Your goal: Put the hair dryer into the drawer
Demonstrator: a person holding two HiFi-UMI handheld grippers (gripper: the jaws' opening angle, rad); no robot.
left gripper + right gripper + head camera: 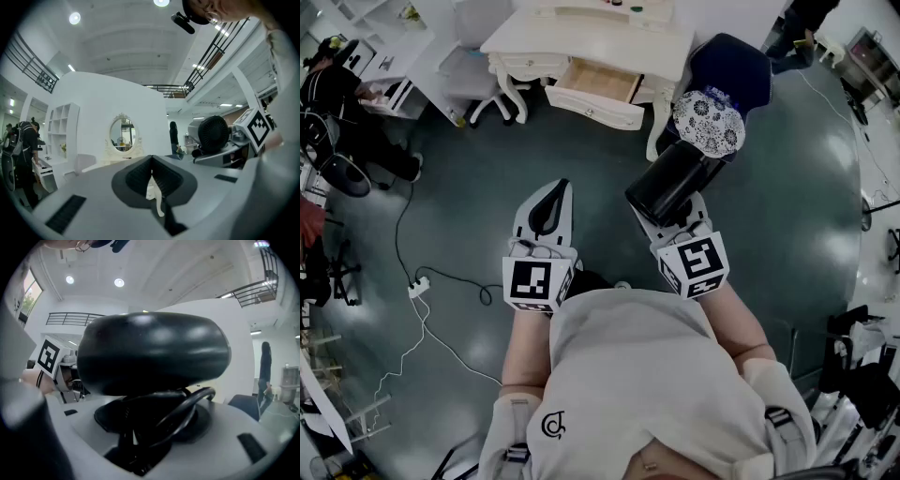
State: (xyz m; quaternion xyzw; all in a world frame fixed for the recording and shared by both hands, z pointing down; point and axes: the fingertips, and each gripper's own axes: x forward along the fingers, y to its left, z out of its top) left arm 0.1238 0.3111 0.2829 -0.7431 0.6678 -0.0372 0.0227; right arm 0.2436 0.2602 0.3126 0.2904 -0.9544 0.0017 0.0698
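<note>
I hold a black hair dryer (670,180) in my right gripper (673,217), well above the dark floor. In the right gripper view the dryer's body (152,352) fills the middle, and its handle and looped black cord sit between the jaws of the right gripper (145,423), which is shut on them. My left gripper (555,187) is beside it on the left, shut and empty; its pads meet in the left gripper view (151,164), where the dryer (214,133) shows at the right. The white dressing table (581,33) stands ahead with its drawer (598,82) pulled open.
A blue chair with a patterned cushion (710,120) stands just right of the table, close to the dryer. A white chair (473,70) is left of the table. A power strip and cable (419,286) lie on the floor at left. A person (337,94) is at far left.
</note>
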